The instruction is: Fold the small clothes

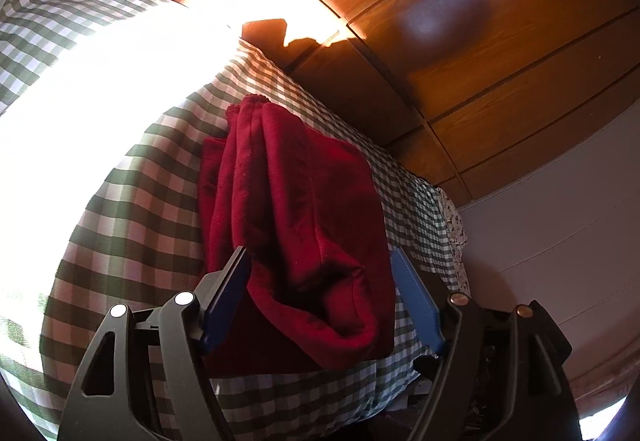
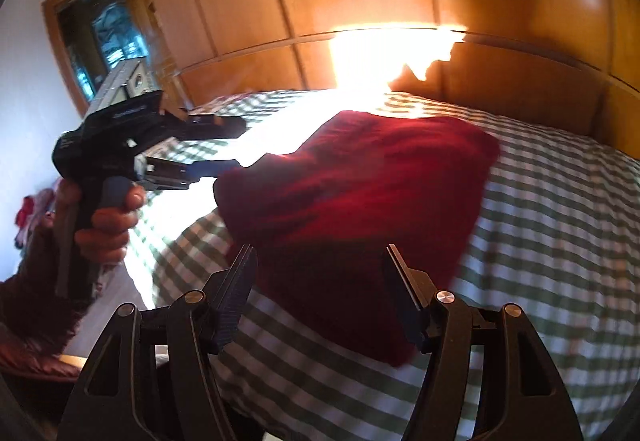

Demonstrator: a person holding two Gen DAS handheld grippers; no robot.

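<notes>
A dark red garment (image 1: 296, 225) lies folded in a thick bundle on the green-and-white checked bed cover (image 1: 132, 209). My left gripper (image 1: 320, 261) is open, its blue-padded fingers either side of the bundle's near rolled end, not closed on it. In the right wrist view the same red garment (image 2: 360, 193) lies on the cover (image 2: 552, 241). My right gripper (image 2: 318, 257) is open, fingers straddling the garment's near edge. The left gripper (image 2: 228, 145) also shows there at left, held by a hand, open beside the garment's left edge.
A wooden wardrobe wall (image 1: 460, 1) runs behind the bed. Strong sunlight (image 1: 100, 101) washes out part of the cover. A wood-framed door with glass (image 2: 96, 37) and coloured clothes (image 2: 30, 217) are at the far left. A white wall (image 1: 560, 221) is at right.
</notes>
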